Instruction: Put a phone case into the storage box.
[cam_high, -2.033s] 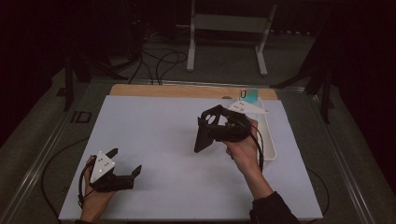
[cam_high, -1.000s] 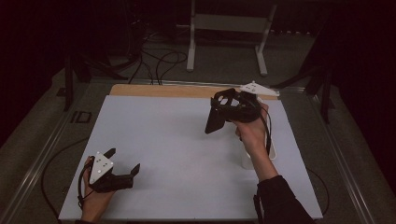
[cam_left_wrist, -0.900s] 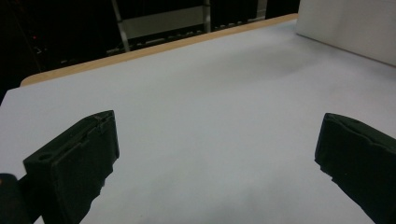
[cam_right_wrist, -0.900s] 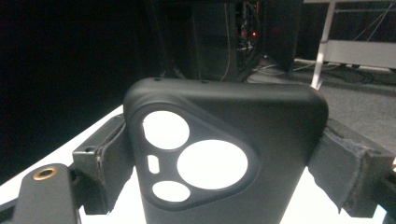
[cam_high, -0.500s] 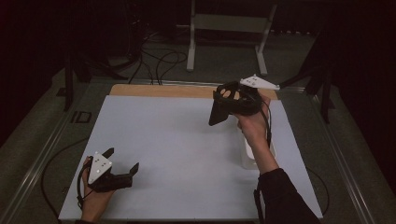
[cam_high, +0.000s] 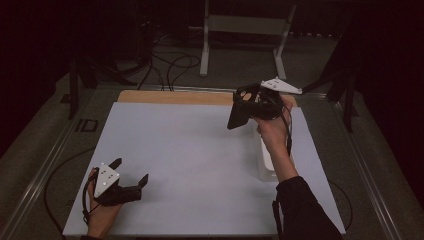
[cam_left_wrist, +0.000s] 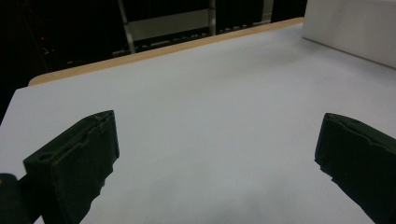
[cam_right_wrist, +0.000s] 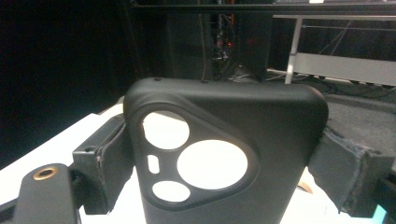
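The right tool (cam_high: 240, 112), raised above the far right part of the counter (cam_high: 200, 150), is clenched on a black phone case (cam_right_wrist: 224, 154) standing between its jaws with the camera cutouts facing the tool, while the left tool (cam_high: 131, 176) rests released near the counter's front.

Dim lab or recording workspace: white-topped table (cam_high: 200, 165) with wooden edge, metal stand (cam_high: 245, 25) behind it, loose cables (cam_high: 170, 65) across grey floor, dark equipment racks (cam_right_wrist: 224, 37) at the back were noted.
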